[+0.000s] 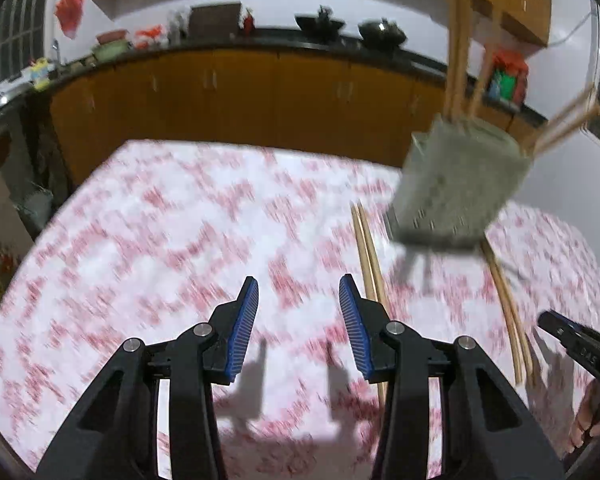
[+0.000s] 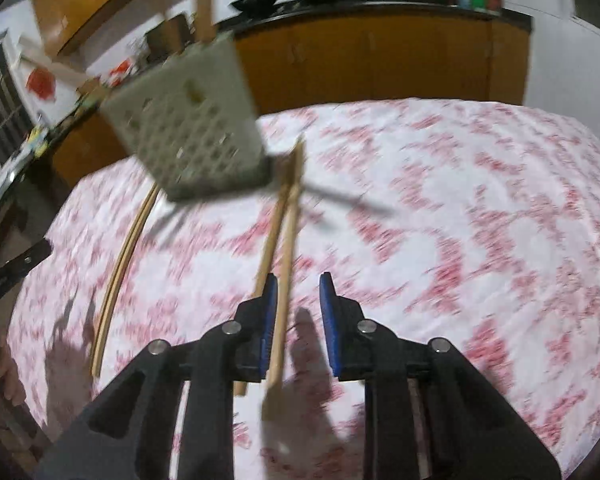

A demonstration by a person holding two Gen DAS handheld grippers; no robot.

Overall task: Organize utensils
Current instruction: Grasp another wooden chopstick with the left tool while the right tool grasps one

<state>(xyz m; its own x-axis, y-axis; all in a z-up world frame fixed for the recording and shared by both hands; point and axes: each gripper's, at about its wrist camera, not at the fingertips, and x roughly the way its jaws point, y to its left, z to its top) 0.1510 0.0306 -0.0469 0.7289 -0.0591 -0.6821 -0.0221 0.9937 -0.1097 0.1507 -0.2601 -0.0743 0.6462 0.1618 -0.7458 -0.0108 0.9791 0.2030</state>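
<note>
A: What is lying around the left tool [image 1: 299, 290] just now?

B: Its blue pads are standing spread, pinching nothing, over the red-and-white patterned cloth on the worktop [image 1: 148, 240]. Just right of it a pair of chopsticks [image 1: 370, 268] is lying on the cloth, running near to far.

A: And beyond those?

B: The grey perforated utensil holder [image 1: 456, 184] is sitting at the far right, blurred, with several chopsticks poking out of its top. A second pair [image 1: 508, 304] is lying to its near right. The right tool [image 2: 299, 288] is showing at the right edge there.

A: How is that one standing?

B: Its jaws are parted narrowly. A chopstick pair [image 2: 284, 240] is lying right by its left pad; whether the pad is touching it, I cannot tell. The holder [image 2: 188, 120] is rising to its far left.

A: Anything behind?

B: Wooden cabinets under a dark counter [image 1: 260, 36] are carrying woks and bowls.
</note>
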